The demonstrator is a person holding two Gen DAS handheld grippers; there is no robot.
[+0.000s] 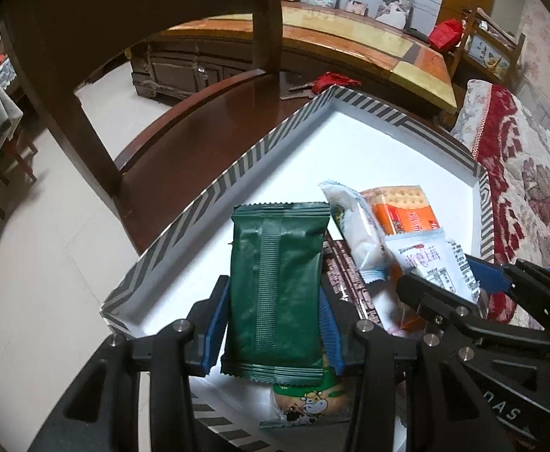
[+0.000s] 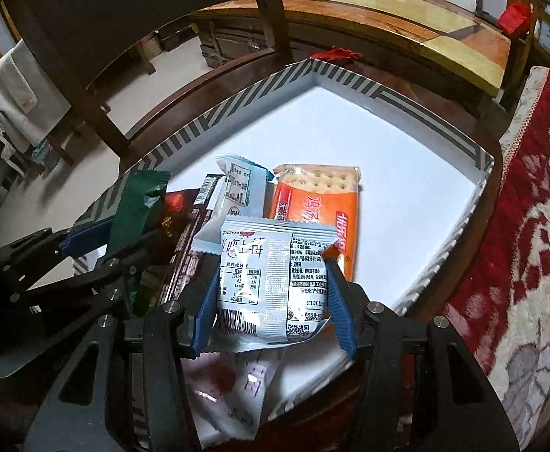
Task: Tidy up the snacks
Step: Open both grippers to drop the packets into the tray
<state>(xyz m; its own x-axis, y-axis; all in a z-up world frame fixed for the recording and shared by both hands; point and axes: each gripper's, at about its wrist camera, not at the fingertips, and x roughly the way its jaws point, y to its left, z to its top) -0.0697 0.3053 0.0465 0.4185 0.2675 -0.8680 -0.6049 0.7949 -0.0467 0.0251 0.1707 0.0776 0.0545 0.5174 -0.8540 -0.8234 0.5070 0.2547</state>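
Gripping green packet (image 1: 277,293), pale-blue packet (image 2: 271,282)

Green packet (image 1: 275,293) and pale-blue packet (image 2: 271,282) above striped-rim tray (image 1: 184,203)

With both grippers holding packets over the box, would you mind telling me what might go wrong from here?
1. The left gripper and right gripper hang close together over the striped box; they might collide while lowering.
2. The green packet and the pale blue packet would likely land on snacks already piled there, such as the orange cracker pack, and slide.
3. The pile sits near the box's front edge, so a packet could spill out.
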